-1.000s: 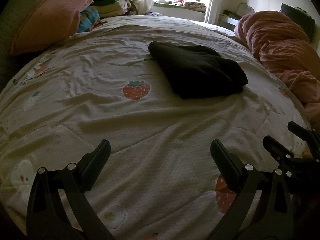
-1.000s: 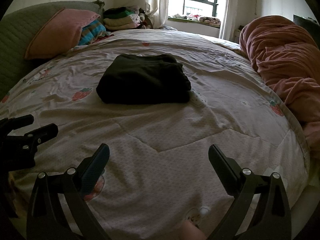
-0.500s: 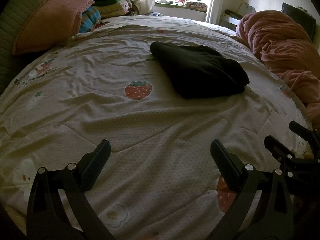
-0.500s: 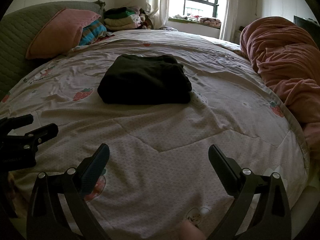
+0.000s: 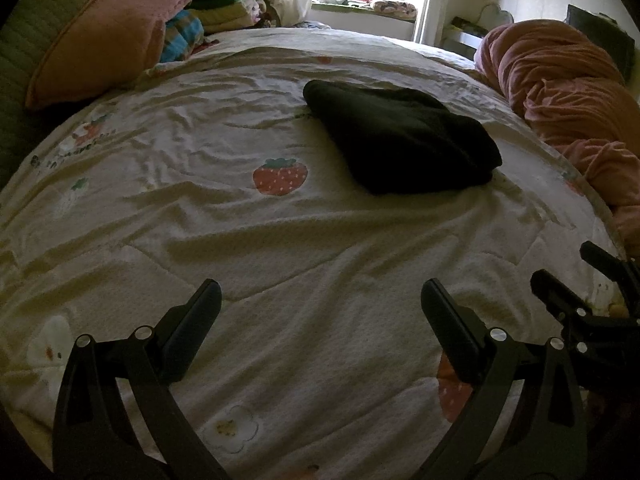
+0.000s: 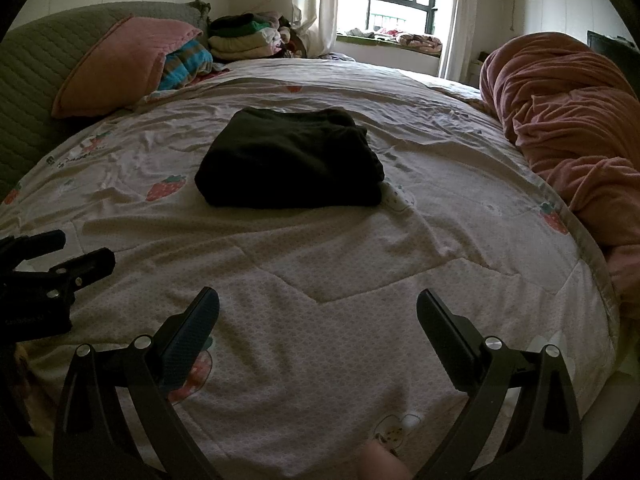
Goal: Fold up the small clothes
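Observation:
A black garment (image 5: 400, 136) lies folded into a compact rectangle on the strawberry-print bedspread (image 5: 280, 240); it also shows in the right wrist view (image 6: 292, 160). My left gripper (image 5: 320, 308) is open and empty, well short of the garment, near the bed's front edge. My right gripper (image 6: 318, 312) is open and empty, also well short of the garment. The right gripper shows at the right edge of the left wrist view (image 5: 580, 276), and the left gripper at the left edge of the right wrist view (image 6: 60, 252).
A pink pillow (image 6: 120, 64) and a striped cloth (image 6: 188, 64) lie at the back left. A stack of folded clothes (image 6: 248, 36) sits behind them. A bunched pink blanket (image 6: 568, 128) lies along the bed's right side. A window (image 6: 392, 0) is behind the bed.
Both grippers have drifted slightly, staying open and empty. The black garment has not moved.

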`<action>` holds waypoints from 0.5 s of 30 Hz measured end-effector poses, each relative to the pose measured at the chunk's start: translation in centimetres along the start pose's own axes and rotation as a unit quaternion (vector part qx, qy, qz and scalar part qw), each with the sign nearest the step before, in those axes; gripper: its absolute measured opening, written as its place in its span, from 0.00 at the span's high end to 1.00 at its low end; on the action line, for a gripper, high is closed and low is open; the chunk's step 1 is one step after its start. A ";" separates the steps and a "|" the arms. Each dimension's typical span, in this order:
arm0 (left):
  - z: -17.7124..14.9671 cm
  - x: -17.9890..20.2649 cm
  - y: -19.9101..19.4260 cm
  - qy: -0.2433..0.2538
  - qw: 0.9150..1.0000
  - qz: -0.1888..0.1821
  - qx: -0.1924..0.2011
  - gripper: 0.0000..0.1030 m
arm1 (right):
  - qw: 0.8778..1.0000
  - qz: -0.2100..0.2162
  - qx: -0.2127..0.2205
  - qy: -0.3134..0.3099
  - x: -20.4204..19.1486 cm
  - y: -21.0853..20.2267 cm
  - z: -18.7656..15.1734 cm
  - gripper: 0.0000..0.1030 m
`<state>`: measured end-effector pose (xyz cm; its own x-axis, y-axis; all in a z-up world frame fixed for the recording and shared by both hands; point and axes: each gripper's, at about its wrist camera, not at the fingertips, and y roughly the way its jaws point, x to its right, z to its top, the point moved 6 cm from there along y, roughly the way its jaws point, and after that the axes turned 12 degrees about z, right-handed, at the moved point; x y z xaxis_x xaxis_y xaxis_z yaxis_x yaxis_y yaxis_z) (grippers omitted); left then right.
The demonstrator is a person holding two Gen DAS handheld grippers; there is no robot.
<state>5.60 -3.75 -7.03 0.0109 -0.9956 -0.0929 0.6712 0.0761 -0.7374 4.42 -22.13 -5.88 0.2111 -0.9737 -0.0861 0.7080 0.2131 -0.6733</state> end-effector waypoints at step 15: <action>0.4 -3.0 0.4 -0.032 0.999 0.035 -0.006 0.09 | 0.998 -0.042 0.020 0.045 3.6 -1.3 0.2 0.04</action>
<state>6.11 -0.72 -6.79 0.1059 -0.9891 -0.1021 0.6587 0.1467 -0.7380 4.43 -25.87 -5.16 0.0891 -0.9913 -0.0973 0.7474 0.1311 -0.6514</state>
